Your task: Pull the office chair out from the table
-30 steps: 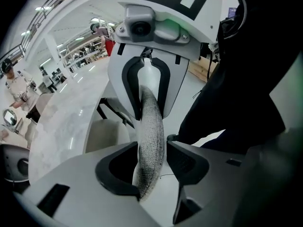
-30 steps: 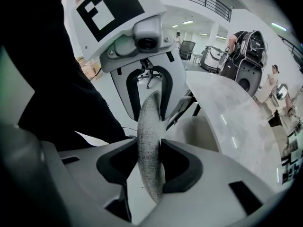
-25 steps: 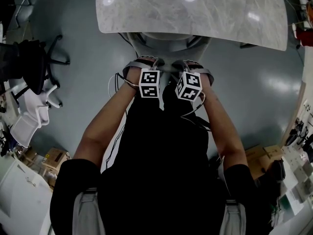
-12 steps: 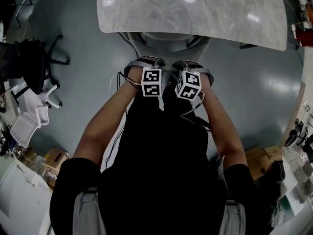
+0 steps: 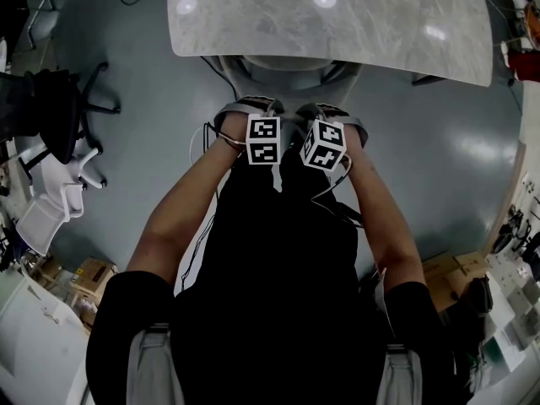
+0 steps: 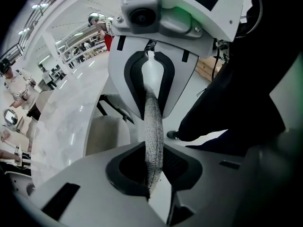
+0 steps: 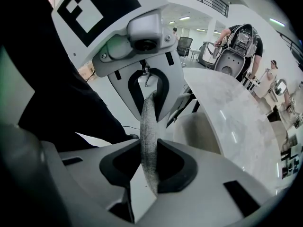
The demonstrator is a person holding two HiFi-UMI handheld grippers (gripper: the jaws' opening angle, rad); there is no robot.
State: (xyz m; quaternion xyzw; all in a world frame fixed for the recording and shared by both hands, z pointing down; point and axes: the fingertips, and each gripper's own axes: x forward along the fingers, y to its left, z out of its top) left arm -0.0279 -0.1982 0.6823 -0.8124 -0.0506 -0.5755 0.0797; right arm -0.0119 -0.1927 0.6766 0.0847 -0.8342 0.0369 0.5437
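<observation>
Fingers (image 6: 85,178) just closing, office chair backrest (image 6: 154,126) pinched between

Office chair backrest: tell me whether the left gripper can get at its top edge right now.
Likely yes: the left gripper is there already. Its tongs, which have just been closing, pinch the grey fabric top edge of the office chair backrest, and nothing stands in the way.
</observation>
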